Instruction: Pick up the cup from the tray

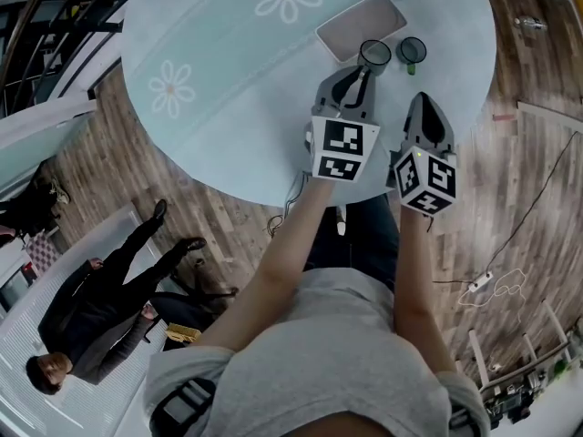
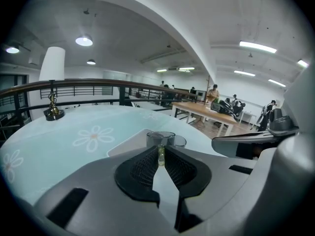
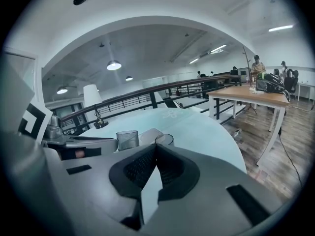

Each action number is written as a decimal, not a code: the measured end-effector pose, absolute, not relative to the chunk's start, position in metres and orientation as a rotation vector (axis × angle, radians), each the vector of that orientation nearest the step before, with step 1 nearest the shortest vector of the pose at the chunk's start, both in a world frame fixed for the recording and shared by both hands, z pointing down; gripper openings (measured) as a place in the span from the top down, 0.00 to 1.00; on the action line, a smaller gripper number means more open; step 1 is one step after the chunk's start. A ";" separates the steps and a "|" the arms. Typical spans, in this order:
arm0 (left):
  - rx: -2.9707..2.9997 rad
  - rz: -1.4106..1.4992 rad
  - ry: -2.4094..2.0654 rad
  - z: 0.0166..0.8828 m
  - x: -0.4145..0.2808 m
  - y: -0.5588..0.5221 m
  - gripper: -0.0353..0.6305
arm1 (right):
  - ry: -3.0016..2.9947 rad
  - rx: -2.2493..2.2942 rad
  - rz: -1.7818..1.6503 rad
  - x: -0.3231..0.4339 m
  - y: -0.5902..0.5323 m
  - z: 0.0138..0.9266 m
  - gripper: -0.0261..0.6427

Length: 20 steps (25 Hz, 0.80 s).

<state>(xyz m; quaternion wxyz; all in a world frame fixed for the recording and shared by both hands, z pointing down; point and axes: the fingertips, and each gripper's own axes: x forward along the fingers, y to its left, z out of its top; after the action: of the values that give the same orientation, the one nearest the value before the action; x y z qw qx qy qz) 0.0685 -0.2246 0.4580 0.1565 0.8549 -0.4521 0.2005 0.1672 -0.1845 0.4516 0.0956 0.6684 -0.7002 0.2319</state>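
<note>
A clear glass cup (image 1: 374, 55) (image 2: 160, 139) hangs at the near edge of the grey tray (image 1: 363, 24) (image 2: 129, 142), and my left gripper (image 1: 368, 69) (image 2: 160, 150) is shut on its rim wall. From the right gripper view the cup (image 3: 127, 139) shows just left of the tray (image 3: 149, 133). A second, smaller glass (image 1: 412, 50) (image 2: 180, 141) (image 3: 164, 139) stands on the table right of the tray. My right gripper (image 1: 421, 100) (image 3: 156, 146) hovers beside the left one, near the table's front edge. Its tips are shut with nothing between them.
The round pale-blue table (image 1: 228, 107) with flower prints ends just under my hands. A lamp with a white shade (image 2: 52, 82) stands at its far side by a railing. A person in dark clothes (image 1: 91, 308) stands on the wooden floor to the left, and cables (image 1: 492, 285) lie to the right.
</note>
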 end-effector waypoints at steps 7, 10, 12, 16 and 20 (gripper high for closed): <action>2.468 0.617 -1.218 0.474 0.090 -0.206 0.88 | -2.031 2.023 0.706 0.181 -0.166 0.455 0.95; 2.462 0.643 -1.198 0.485 0.093 -0.201 0.88 | -2.020 2.032 0.713 0.184 -0.161 0.457 0.95; 2.460 0.662 -1.193 0.490 0.096 -0.200 0.88 | -2.014 2.035 0.721 0.186 -0.158 0.459 0.95; 2.433 0.689 -1.188 0.501 0.096 -0.202 0.88 | -2.007 2.031 0.735 0.189 -0.156 0.464 0.95; 2.438 0.713 -1.197 0.504 0.095 -0.206 0.88 | -2.008 2.025 0.738 0.188 -0.156 0.465 0.95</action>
<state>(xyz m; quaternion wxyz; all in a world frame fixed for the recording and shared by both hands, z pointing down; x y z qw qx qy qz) 0.0948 -0.2059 0.5044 0.1662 0.8561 -0.4202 0.2506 0.1883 -0.1562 0.4649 0.0980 0.6842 -0.6783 0.2493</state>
